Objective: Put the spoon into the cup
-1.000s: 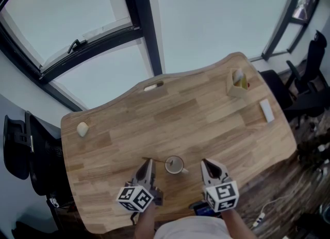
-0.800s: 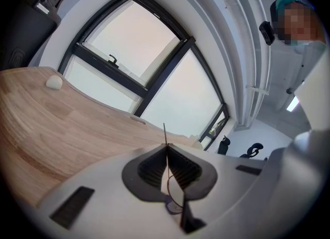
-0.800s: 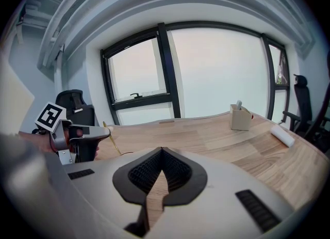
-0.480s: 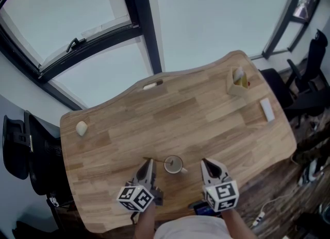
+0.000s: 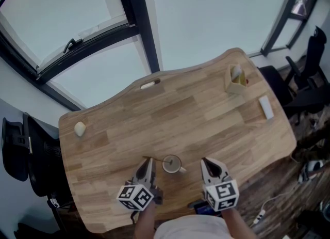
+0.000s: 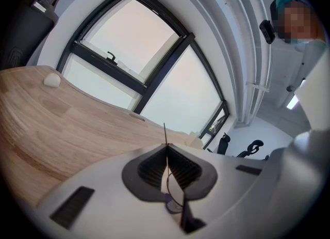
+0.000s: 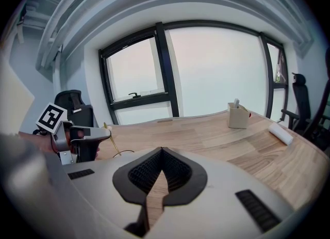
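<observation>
We see the left gripper [image 5: 150, 162] low in the head view, left of centre. Its jaws are pressed together on the thin handle of the spoon [image 5: 155, 159]. In the left gripper view the handle stands up as a fine line from the point where the two jaws meet, with no gap on either side of it. From the jaws the spoon slants to the right, and its far end reaches into the mouth of the cup [image 5: 171, 164]. We cannot tell whether it touches the bottom.

The cup stands on the desk [image 5: 196, 114] near the lower edge, between the two grippers. The right gripper [image 5: 210, 164] sits just right of the cup and apart from it. Its jaws meet at the tips and hold nothing, and only bare desk shows through the slit behind them. In the right gripper view the left gripper appears at the left edge, with the spoon slanting down from its tips.

Well apart from these, a box [image 5: 236, 80] and a white block [image 5: 266, 108] lie at the desk's upper right, and a pale lump [image 5: 79, 128] lies at its left edge.
</observation>
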{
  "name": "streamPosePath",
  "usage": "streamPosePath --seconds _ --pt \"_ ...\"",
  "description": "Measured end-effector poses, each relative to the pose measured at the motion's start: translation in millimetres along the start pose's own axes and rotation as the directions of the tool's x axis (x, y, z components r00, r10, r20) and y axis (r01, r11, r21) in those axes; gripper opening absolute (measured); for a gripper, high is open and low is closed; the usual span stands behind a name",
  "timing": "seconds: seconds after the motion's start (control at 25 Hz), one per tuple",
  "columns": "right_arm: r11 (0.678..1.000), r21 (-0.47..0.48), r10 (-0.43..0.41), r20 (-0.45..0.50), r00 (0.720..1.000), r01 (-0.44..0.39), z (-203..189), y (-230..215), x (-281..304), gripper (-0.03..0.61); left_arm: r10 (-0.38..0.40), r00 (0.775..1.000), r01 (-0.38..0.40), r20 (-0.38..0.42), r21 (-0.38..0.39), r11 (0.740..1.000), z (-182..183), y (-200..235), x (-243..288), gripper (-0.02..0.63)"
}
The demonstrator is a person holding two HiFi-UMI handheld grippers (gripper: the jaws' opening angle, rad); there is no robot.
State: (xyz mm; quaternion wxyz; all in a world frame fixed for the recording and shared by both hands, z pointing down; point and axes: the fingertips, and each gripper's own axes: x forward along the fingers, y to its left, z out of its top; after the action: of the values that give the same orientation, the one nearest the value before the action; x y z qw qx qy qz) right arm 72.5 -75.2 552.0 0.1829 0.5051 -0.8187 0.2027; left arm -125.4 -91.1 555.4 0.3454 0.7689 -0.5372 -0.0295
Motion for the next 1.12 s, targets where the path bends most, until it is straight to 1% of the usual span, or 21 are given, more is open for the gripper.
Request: streamPosePath --seconds 0.08,0.4,1.12 --pt "1.000 -0.007 0.001 0.006 1.000 -0.001 -0.5 -1.4 0.6 -0.003 -0.002 1.000 0.002 -0.005 0.004 1.000 -1.6 -0.5 1.1 0.005" --pt "1.000 -0.001 0.007 -0.022 1.000 -0.007 -0.7 1.8 1.9 -0.003 -0.002 1.000 0.003 -0.018 0.007 1.000 -6.5 -1.0 2.8 0.005" --pt "1.000 0.001 0.003 -0.014 1.000 -0.003 -2.0 -2.0 2.4 -0.003 -0.004 0.999 0.005 -0.046 0.033 0.999 -14.0 -3.8 7.1 0.005"
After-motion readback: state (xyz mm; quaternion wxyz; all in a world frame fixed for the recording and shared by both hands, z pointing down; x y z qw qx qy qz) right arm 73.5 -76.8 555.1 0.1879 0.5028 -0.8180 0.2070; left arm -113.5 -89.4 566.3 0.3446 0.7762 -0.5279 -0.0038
